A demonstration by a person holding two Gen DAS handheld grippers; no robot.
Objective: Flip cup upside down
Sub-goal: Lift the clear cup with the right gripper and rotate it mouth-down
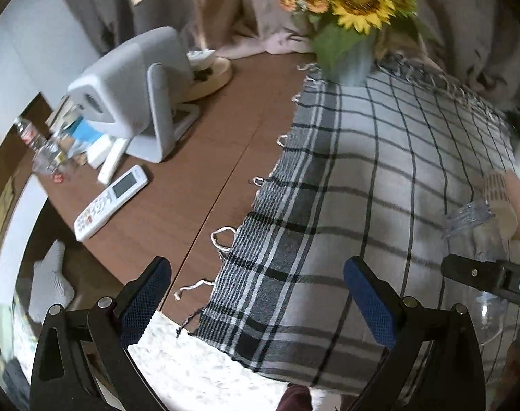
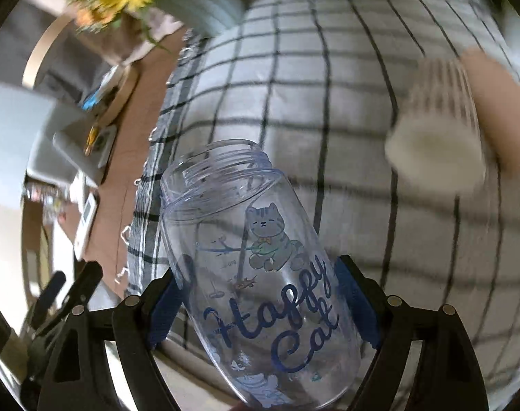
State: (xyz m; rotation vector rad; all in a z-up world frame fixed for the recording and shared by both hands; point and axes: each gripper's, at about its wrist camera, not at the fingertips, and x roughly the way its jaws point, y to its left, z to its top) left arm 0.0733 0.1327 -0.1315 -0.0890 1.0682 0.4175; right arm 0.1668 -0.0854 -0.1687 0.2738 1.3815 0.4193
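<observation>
A clear plastic cup (image 2: 256,267) printed "Happy Cat" sits between my right gripper's (image 2: 260,304) blue-padded fingers, which are shut on its body. The cup is held above the checked cloth (image 2: 328,109), tilted, with its threaded open mouth pointing away and up-left. In the left wrist view the cup (image 1: 482,260) shows at the right edge under the right gripper's black finger (image 1: 479,274). My left gripper (image 1: 256,294) is open and empty over the cloth's left edge.
A ribbed white cup (image 2: 438,126) lies on its side on the cloth at the right. A sunflower vase (image 1: 349,58) stands at the cloth's far edge. A grey device (image 1: 136,92), a remote (image 1: 110,202) and clutter occupy the brown table (image 1: 198,171) at left.
</observation>
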